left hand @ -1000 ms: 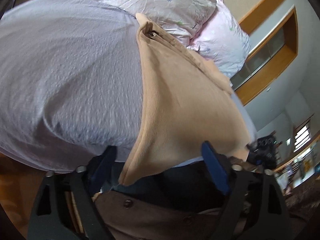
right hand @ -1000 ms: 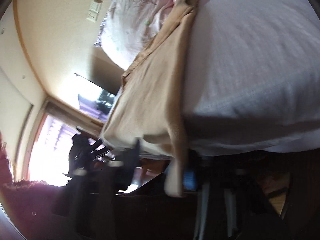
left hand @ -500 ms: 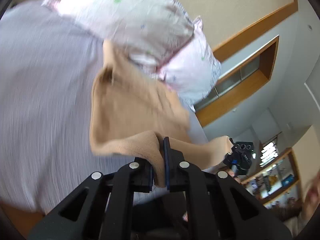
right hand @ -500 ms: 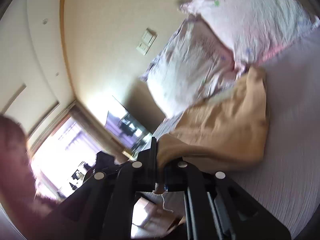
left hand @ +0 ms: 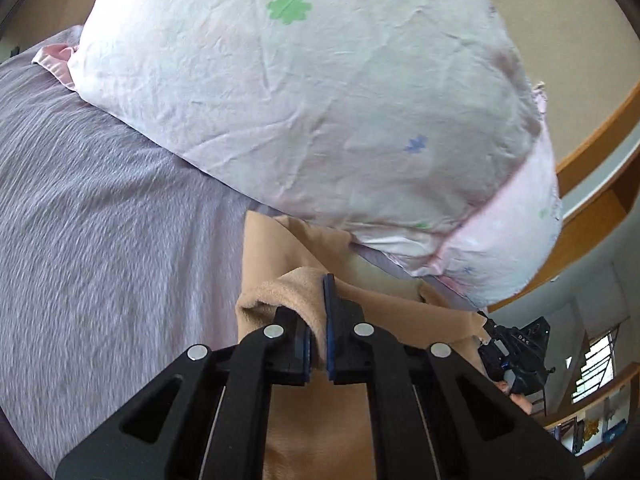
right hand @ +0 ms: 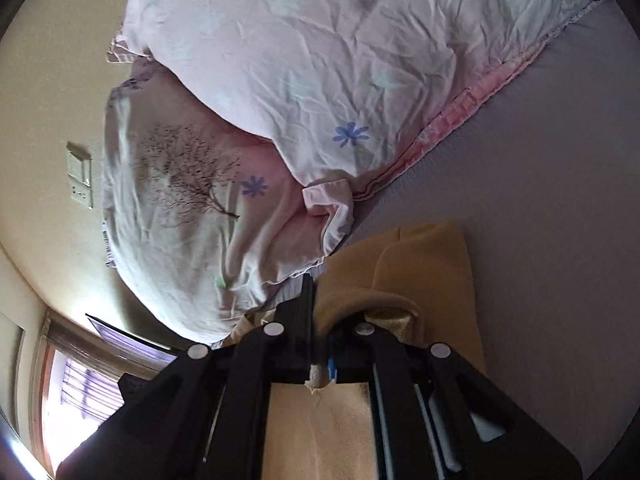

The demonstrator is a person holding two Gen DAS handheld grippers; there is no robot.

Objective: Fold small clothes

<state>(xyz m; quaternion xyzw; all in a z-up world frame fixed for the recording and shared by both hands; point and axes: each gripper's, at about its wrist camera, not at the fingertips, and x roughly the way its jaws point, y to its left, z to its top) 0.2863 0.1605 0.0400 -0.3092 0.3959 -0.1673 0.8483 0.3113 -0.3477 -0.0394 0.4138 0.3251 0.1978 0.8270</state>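
Both grippers, left point(left hand: 317, 332) and right point(right hand: 318, 336), are pinching the tan garment point(left hand: 280, 288) at lower centre, mid-fold; next, lay the edge flat below the pillow point(left hand: 320, 100)

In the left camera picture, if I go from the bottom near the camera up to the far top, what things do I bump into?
left gripper, shut on the tan garment → lilac bedsheet → flowery pillow → beige wall

2 close wrist views toward shared pillows point(left hand: 320, 100).
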